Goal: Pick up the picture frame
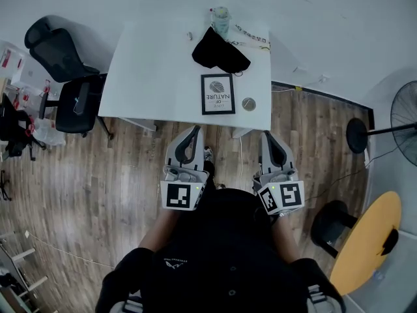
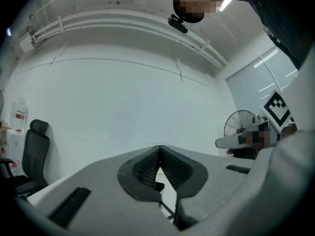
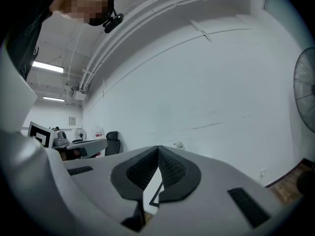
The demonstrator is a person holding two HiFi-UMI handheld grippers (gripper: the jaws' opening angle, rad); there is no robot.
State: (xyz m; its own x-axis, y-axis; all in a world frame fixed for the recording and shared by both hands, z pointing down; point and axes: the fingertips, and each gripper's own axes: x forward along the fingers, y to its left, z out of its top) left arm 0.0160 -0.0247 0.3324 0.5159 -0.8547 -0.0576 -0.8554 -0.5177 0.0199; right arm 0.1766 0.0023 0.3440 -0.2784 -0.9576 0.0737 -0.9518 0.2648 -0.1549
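A black picture frame [image 1: 217, 94] with a white print lies flat near the front edge of the white table [image 1: 156, 77]. My left gripper [image 1: 193, 131] hangs shut and empty over the wooden floor, just short of the table edge and left of the frame. At the same distance from the table, my right gripper [image 1: 268, 136] is shut too, with nothing in it, right of the frame. In the right gripper view a corner of the frame [image 3: 155, 196] shows below the closed jaws. The left gripper view looks along closed jaws [image 2: 159, 154] over the table.
On the table lie a black cloth [image 1: 220, 52], a clear cup [image 1: 221, 19], a cord [image 1: 251, 36] and a small round disc [image 1: 248, 104]. A black office chair [image 1: 65, 70] stands left of the table. At the right are a floor fan [image 1: 384, 132] and a yellow round table [image 1: 368, 240].
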